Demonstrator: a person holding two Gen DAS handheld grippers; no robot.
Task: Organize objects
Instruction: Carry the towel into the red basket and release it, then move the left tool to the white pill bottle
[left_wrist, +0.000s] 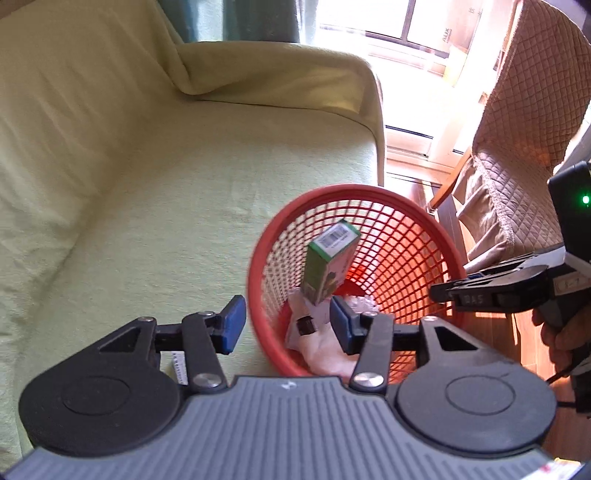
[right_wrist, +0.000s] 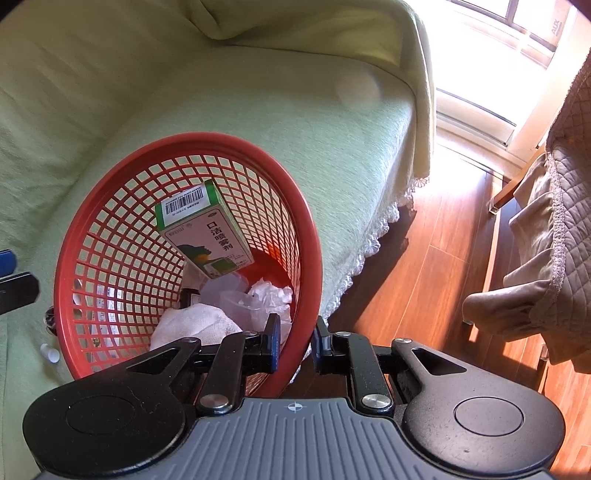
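A red mesh basket (left_wrist: 332, 194) (right_wrist: 184, 142) sits tilted on the green sofa cover near its edge. Inside it a green box (left_wrist: 328, 266) (right_wrist: 205, 232) leans at a slant, barcode end up, touching neither gripper. Under it lie a white cloth (right_wrist: 188, 325), a clear plastic cup (right_wrist: 229, 295) and crumpled paper (right_wrist: 271, 295). My left gripper (left_wrist: 286, 325) is open over the basket's near rim, with no object pressed by its blue pads. My right gripper (right_wrist: 297, 345) (left_wrist: 439, 291) is shut on the basket rim, one pad inside the wall and one outside.
The green-covered sofa (left_wrist: 147, 184) fills the left and back. A chair with a quilted brown cover (left_wrist: 517, 129) stands to the right across a strip of wooden floor (right_wrist: 424, 277). A small white item (right_wrist: 50, 352) lies on the sofa beside the basket. A hand (left_wrist: 554, 332) holds the right gripper.
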